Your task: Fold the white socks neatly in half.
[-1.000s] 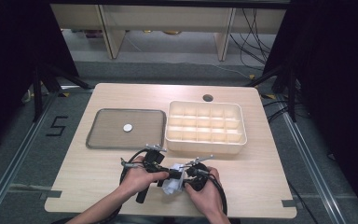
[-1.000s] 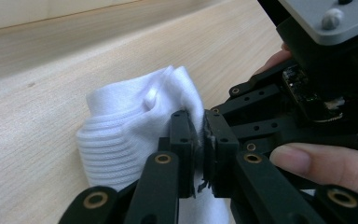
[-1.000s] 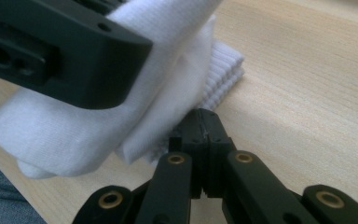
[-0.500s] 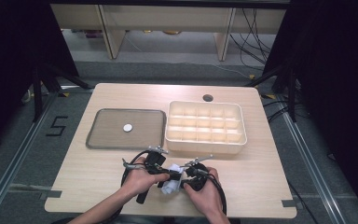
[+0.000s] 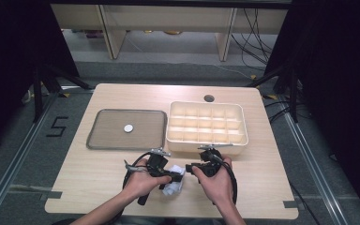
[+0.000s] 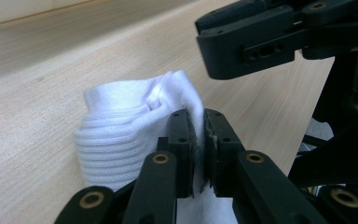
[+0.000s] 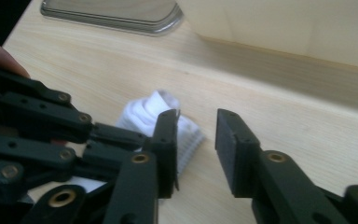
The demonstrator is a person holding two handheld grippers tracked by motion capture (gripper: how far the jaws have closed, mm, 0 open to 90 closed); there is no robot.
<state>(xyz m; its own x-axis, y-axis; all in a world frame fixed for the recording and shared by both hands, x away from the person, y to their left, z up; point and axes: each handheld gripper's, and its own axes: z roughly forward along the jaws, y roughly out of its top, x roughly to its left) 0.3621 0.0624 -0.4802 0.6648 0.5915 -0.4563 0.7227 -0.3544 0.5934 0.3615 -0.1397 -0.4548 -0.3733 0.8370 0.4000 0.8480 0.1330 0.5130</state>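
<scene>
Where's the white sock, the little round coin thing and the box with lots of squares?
white sock [image 6: 121, 135], left gripper view, ribbed cuff.
round white disc [image 5: 128, 127], high view, its middle.
compartment box [image 5: 206, 145], high view, front wall.

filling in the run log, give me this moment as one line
left tool: shut on white sock | right tool: jaws just opened, nothing between | sock on table, near compartment box

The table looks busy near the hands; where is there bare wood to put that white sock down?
Bare wood lies left of the hands, below the metal tray, and right of them, below the compartment box. It is crowded between the claws, around the white sock.
</scene>
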